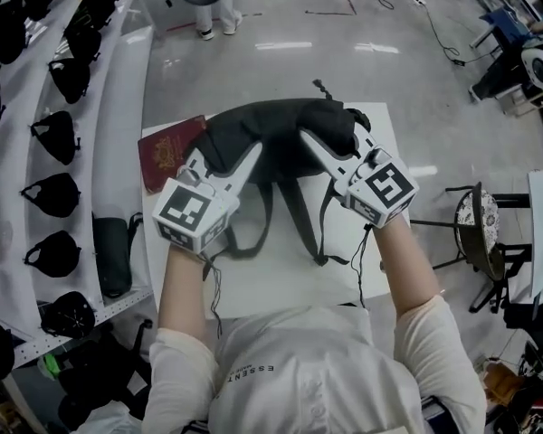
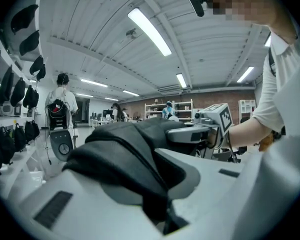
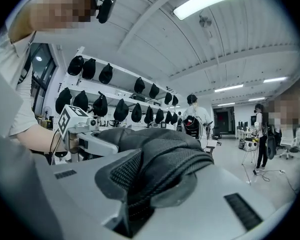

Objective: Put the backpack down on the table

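Backpack (image 1: 285,134) seemingly crosswise over table (image 1: 290,287), straps (image 1: 300,224) toward person (image 1: 299,369), left tongs (image 1: 246,156) and right tongs (image 1: 309,140) gripping it

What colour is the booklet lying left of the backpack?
Dark red booklet, clearest in the head view.

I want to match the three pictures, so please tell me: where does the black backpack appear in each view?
Head view: backpack at upper centre.
Left gripper view: backpack at lower centre, pinched between the jaws.
Right gripper view: backpack at lower centre, pinched between the jaws.
Shared landmark: black items on the shelves, in the left half of every view.
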A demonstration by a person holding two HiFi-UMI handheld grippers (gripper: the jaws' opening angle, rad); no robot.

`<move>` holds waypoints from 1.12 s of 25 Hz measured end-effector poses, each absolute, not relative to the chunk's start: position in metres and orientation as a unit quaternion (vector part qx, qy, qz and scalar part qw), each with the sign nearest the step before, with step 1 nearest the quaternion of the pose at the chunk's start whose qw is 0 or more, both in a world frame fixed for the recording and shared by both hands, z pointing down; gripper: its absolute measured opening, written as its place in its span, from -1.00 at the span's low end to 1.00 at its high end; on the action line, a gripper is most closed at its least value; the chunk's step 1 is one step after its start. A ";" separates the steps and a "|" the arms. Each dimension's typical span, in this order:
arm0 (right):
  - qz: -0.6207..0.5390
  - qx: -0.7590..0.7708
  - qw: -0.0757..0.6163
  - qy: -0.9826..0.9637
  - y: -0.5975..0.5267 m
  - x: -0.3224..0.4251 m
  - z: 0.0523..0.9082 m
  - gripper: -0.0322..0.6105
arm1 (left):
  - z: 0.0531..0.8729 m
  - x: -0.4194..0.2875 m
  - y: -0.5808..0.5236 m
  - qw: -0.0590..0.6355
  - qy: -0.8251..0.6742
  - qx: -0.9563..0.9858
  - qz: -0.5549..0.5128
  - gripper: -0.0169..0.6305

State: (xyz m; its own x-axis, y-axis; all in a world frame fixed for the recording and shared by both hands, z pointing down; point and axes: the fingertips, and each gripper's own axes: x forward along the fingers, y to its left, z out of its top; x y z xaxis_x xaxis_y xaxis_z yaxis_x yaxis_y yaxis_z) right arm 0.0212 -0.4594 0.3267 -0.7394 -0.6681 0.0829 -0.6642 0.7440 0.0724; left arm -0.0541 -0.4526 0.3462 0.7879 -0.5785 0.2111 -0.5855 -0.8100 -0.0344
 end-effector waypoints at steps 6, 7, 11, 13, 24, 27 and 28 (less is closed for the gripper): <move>-0.012 0.354 0.047 -0.934 -0.477 0.023 0.339 -0.64 | 0.358 -0.052 -0.469 0.004 -0.307 0.946 0.106 -0.74; -0.010 0.354 0.047 -0.934 -0.478 0.023 0.340 -0.64 | 0.359 -0.052 -0.470 0.006 -0.306 0.946 0.107 -0.74; -0.008 0.346 0.047 -0.937 -0.473 0.023 0.348 -0.64 | 0.367 -0.051 -0.464 0.026 -0.313 0.943 0.109 -0.74; -0.001 0.348 0.051 -0.936 -0.468 0.024 0.354 -0.64 | 0.372 -0.050 -0.459 0.040 -0.315 0.942 0.106 -0.74; 0.044 0.343 0.053 -0.937 -0.435 0.028 0.378 -0.64 | 0.399 -0.050 -0.428 0.086 -0.329 0.933 0.119 -0.72; 0.060 0.343 0.052 -0.936 -0.421 0.029 0.387 -0.64 | 0.407 -0.049 -0.413 0.099 -0.330 0.931 0.123 -0.72; 0.066 0.343 0.053 -0.936 -0.416 0.031 0.391 -0.64 | 0.410 -0.049 -0.408 0.103 -0.331 0.930 0.122 -0.72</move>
State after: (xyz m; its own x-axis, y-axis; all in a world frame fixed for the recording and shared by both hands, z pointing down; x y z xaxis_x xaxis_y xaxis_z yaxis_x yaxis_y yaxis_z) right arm 0.0306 -0.4155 0.3906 -0.7593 -0.6347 0.1436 -0.6486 0.7560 -0.0877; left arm -0.0492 -0.4082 0.4097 0.7512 -0.5903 0.2954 -0.6405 -0.7600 0.1102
